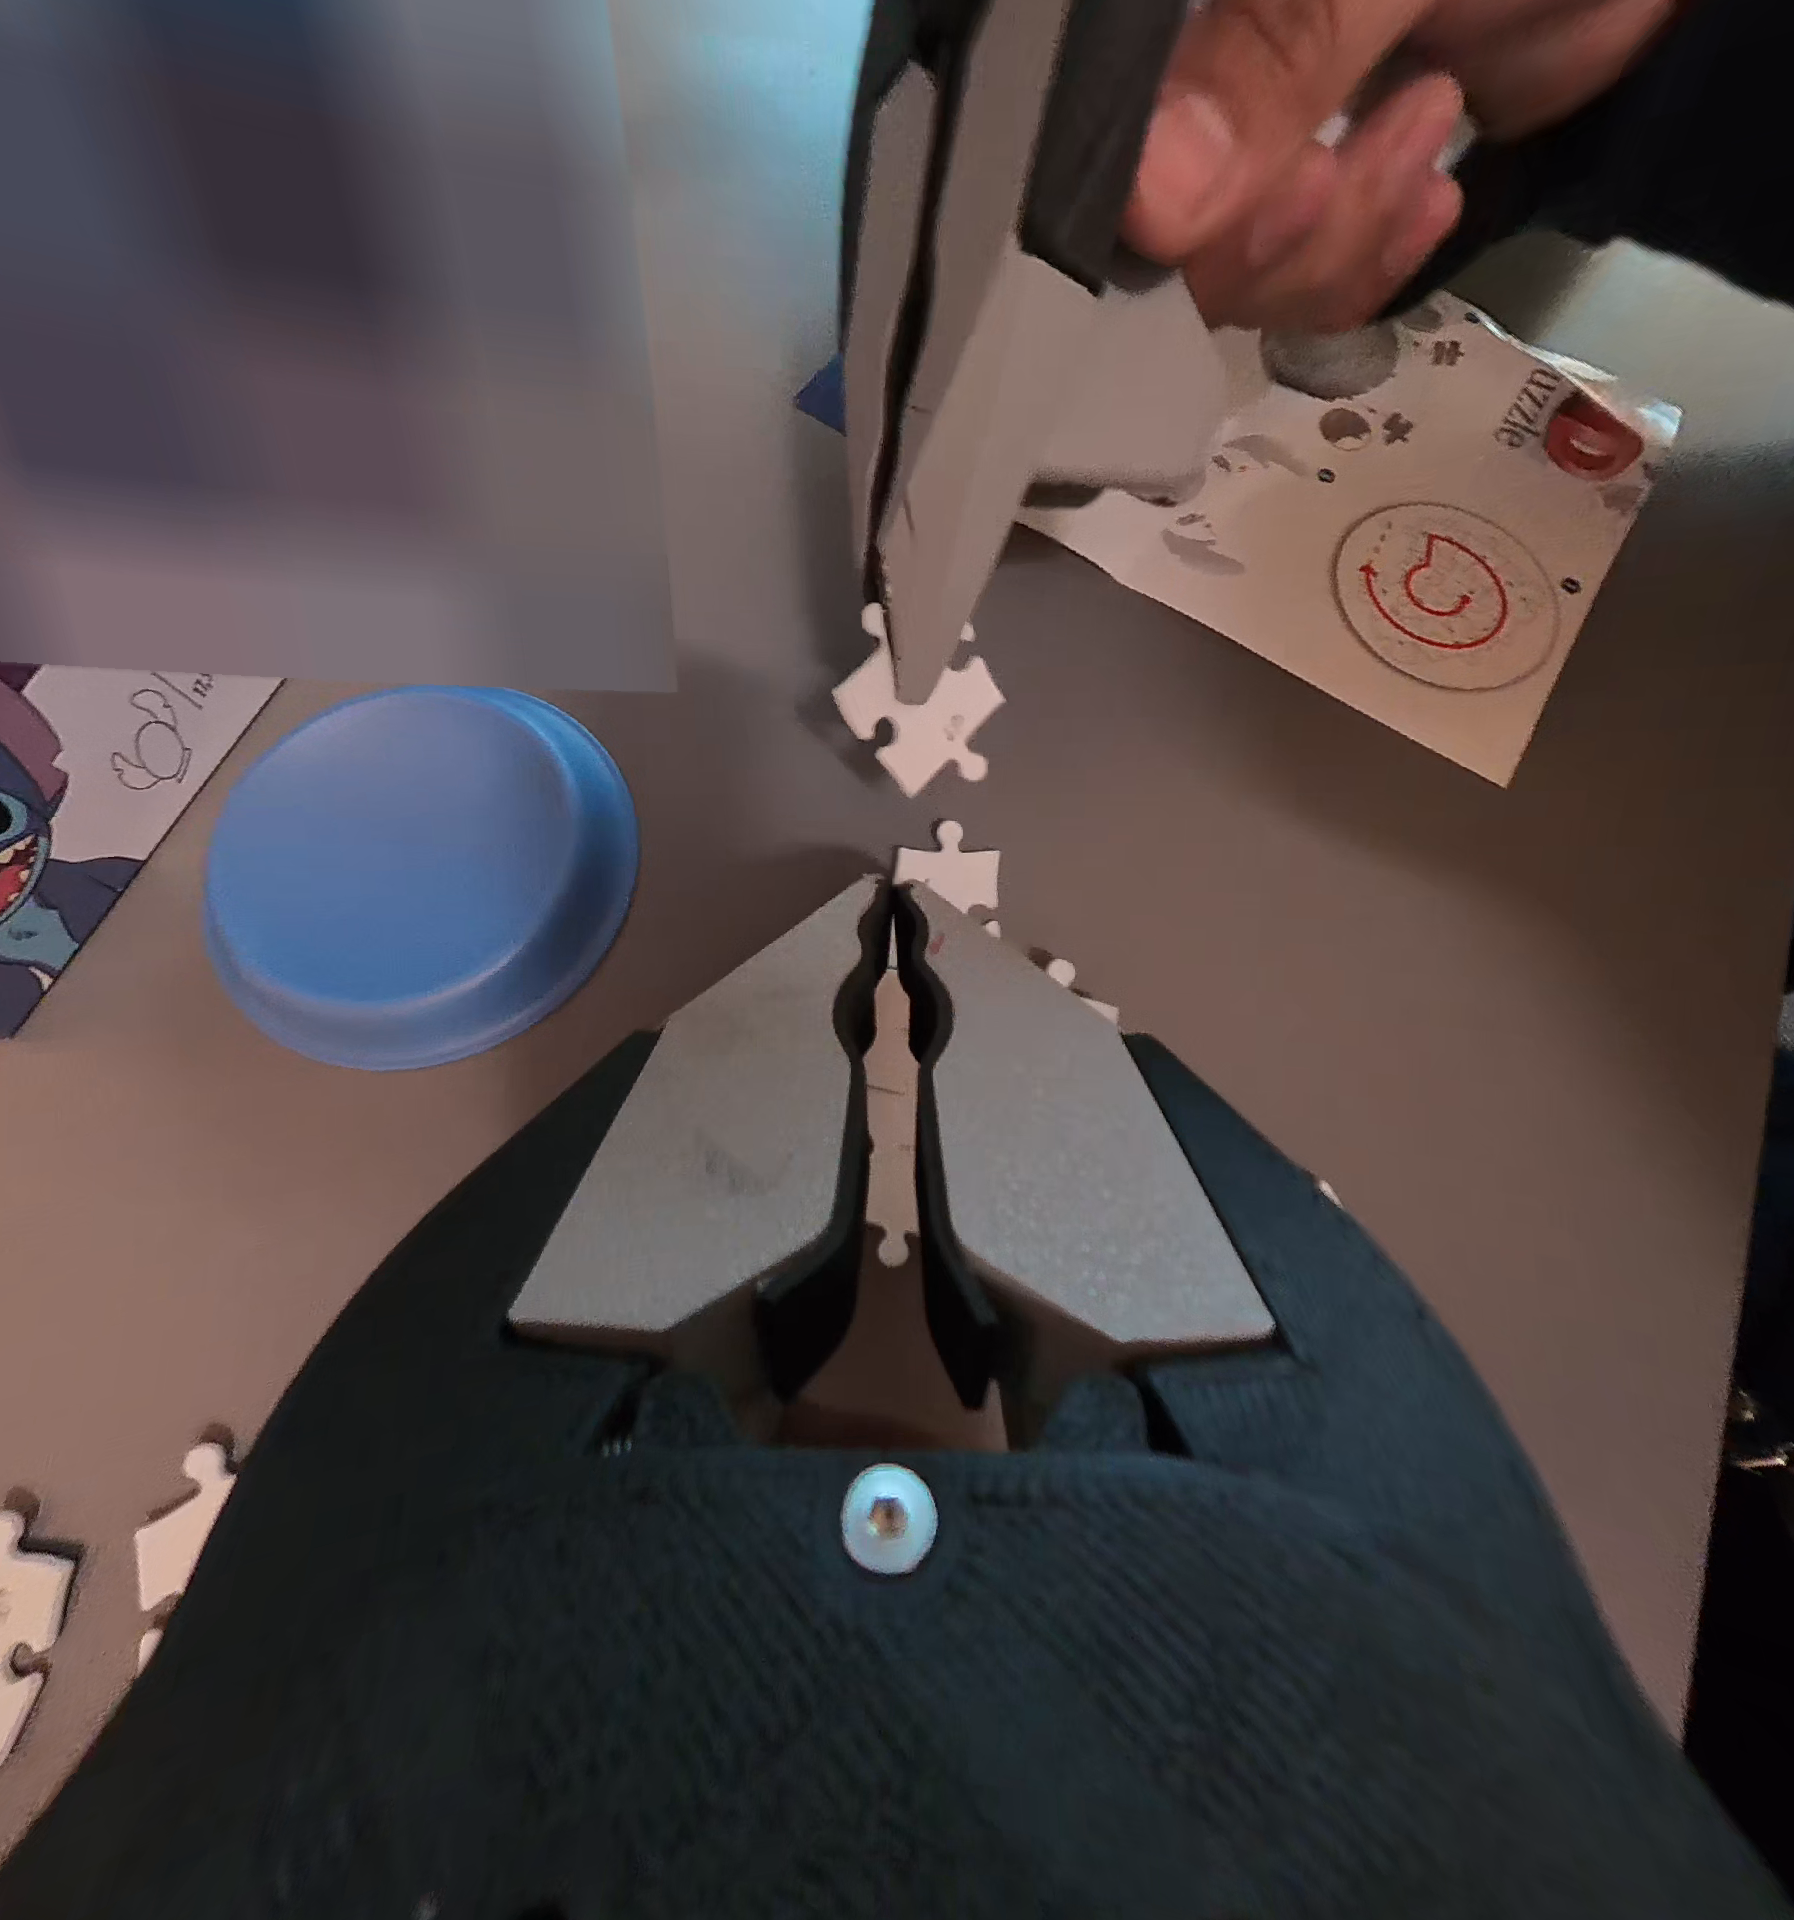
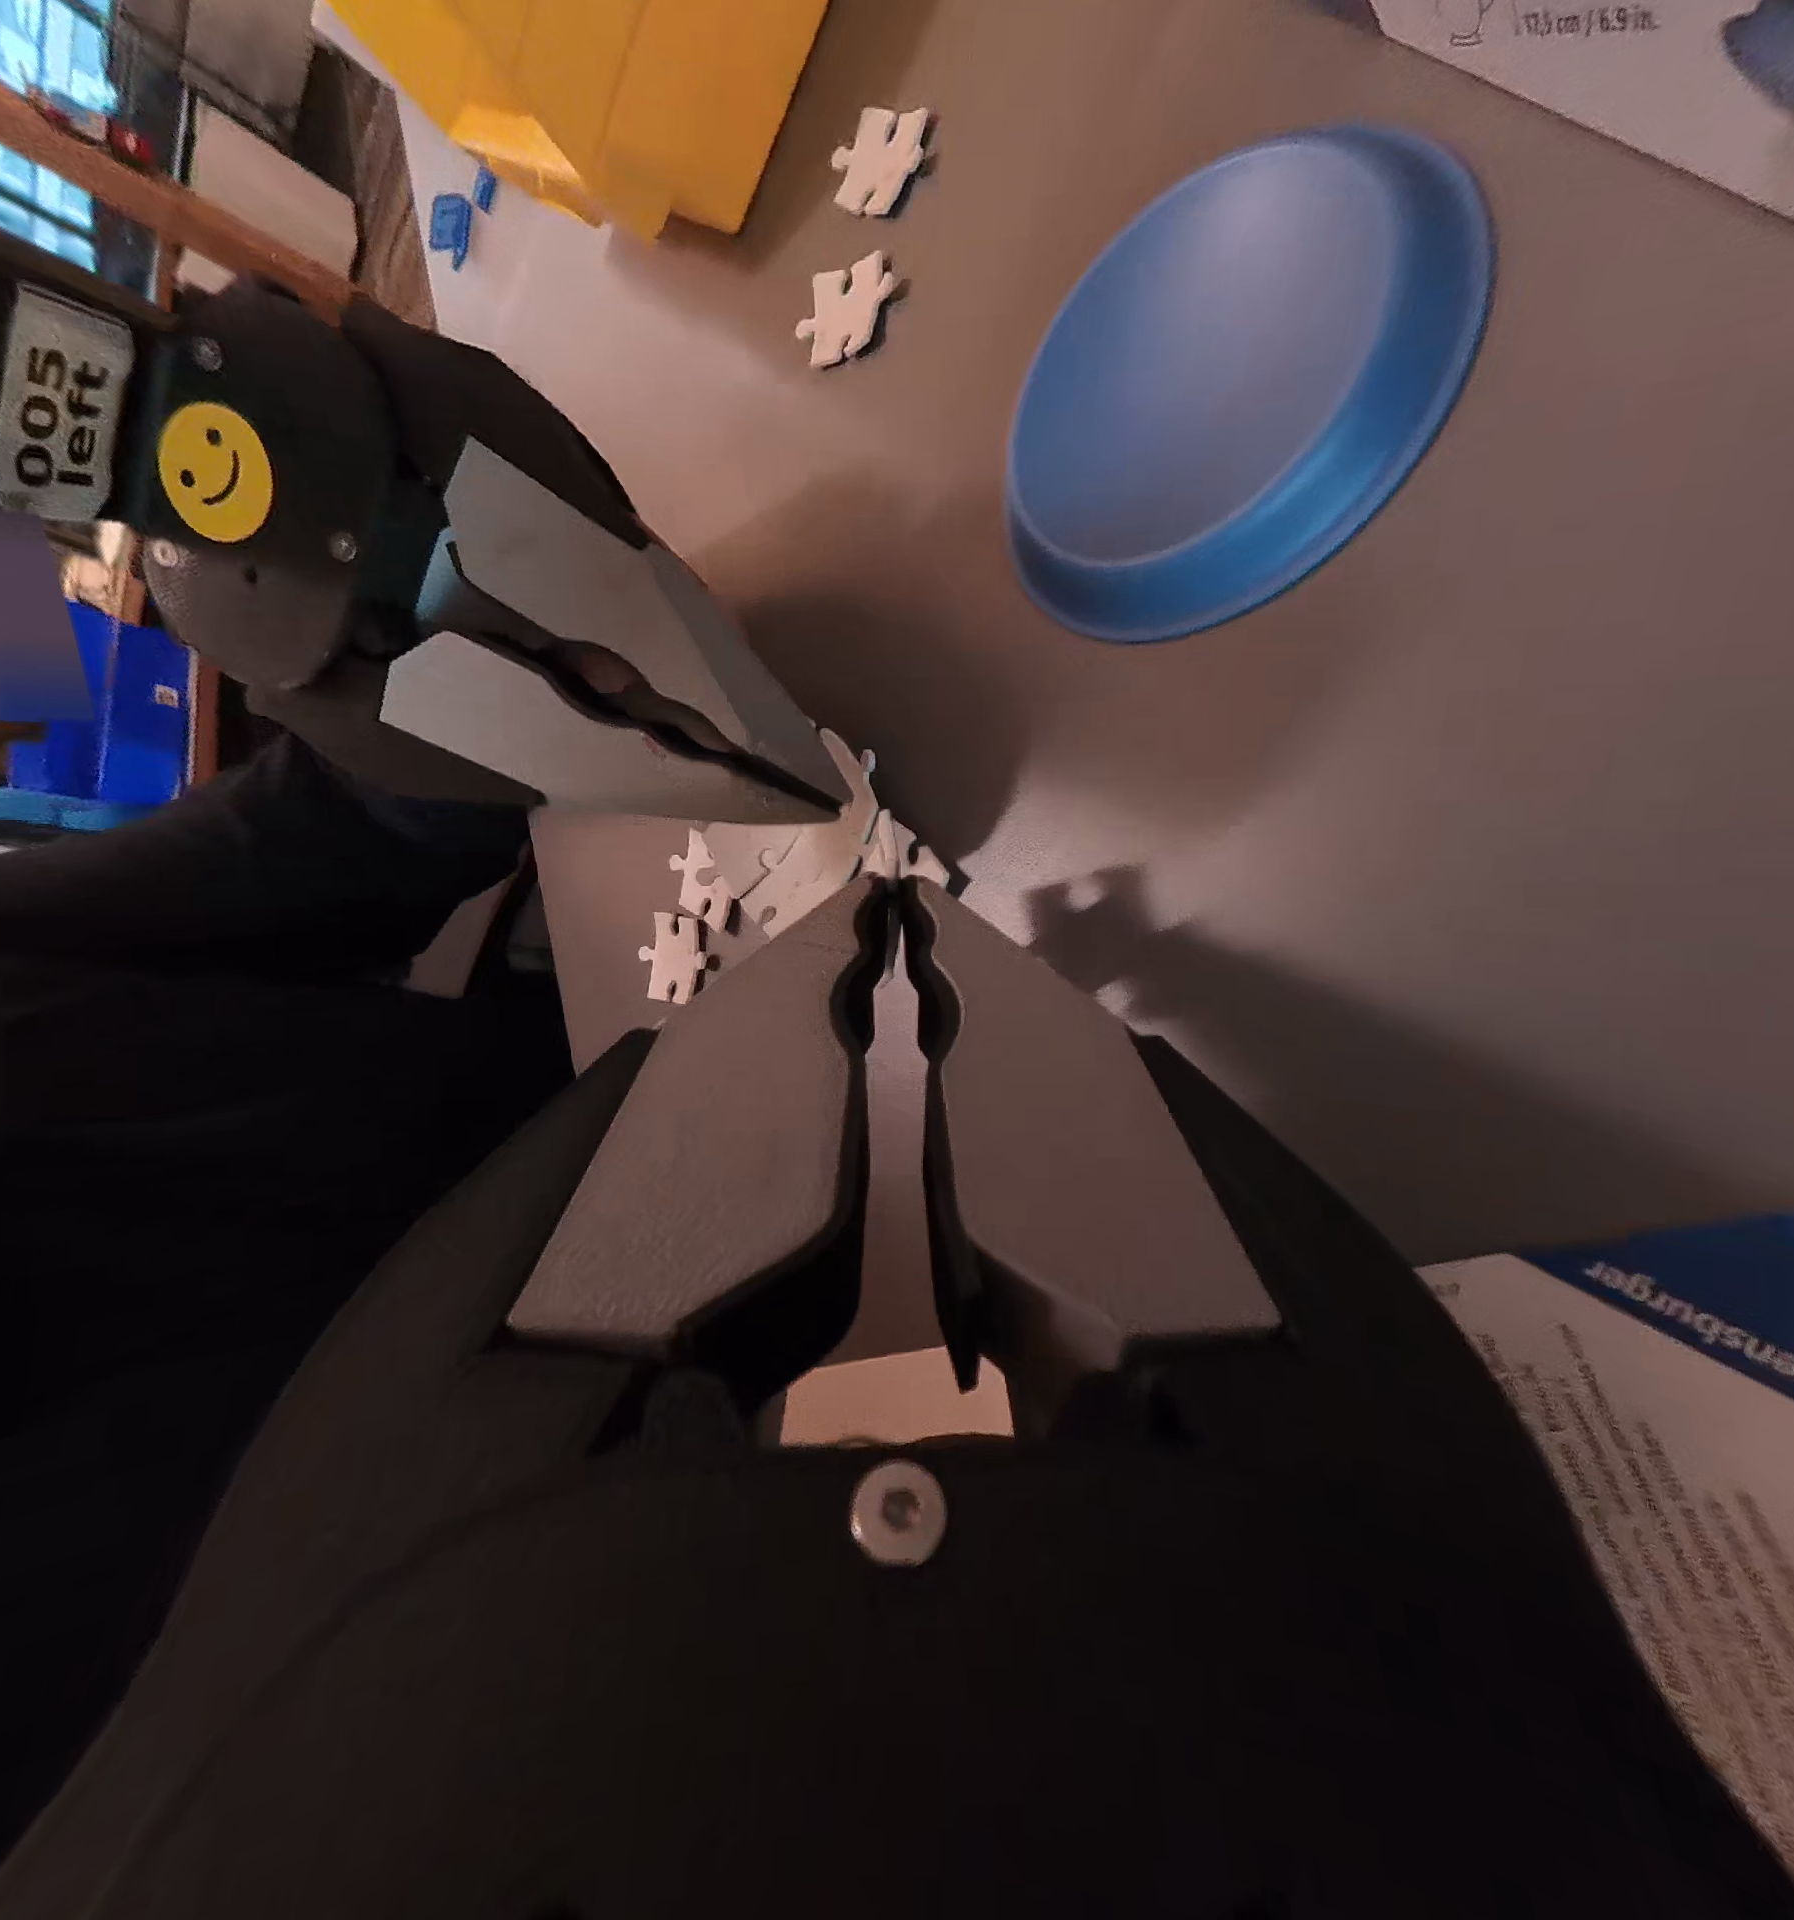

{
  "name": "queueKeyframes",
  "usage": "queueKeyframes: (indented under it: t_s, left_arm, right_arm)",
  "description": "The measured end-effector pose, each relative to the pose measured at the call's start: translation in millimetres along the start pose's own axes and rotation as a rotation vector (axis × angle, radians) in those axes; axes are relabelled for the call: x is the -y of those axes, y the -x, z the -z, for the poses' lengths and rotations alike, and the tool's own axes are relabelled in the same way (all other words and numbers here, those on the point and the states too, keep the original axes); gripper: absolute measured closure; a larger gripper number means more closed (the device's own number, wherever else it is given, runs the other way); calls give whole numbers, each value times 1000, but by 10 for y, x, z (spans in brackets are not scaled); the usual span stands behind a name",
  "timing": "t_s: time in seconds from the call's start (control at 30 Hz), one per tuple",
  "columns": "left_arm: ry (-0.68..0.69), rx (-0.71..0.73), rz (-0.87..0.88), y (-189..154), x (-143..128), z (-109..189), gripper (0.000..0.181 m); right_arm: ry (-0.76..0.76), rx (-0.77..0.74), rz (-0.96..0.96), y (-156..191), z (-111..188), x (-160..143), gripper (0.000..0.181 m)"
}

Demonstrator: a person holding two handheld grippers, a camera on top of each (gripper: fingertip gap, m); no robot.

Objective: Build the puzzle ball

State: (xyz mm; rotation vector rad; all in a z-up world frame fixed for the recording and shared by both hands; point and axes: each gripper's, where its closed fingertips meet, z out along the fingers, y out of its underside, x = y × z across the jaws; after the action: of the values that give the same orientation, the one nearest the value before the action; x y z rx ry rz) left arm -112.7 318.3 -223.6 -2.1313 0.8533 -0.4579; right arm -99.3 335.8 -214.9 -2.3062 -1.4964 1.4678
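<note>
At frame centre of the left wrist view, the right gripper pinches a white piece just above the strip of joined pieces pinched by the left gripper; piece and strip are near but apart. The pieces appear thin, light, stiff card with matte white backs and small knobs and notches, so grip each on its flat body, clear of the mating edge, as knobs would likely bend under pressure. Loose pieces lie upper centre in the right wrist view, beside a smooth blue dish on the grey table.
</note>
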Motion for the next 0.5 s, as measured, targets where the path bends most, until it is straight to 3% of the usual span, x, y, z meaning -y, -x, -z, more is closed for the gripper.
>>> queueKeyframes:
  t_s: [0.3,0.5]
  left_arm:
    - [9,34,9,68,-30,-36,181]
    - [-14,75,17,135,2,-29,181]
  right_arm:
    - [-238,31,-25,-40,60,76,181]
    - [-266,46,23,-2,158,58,181]
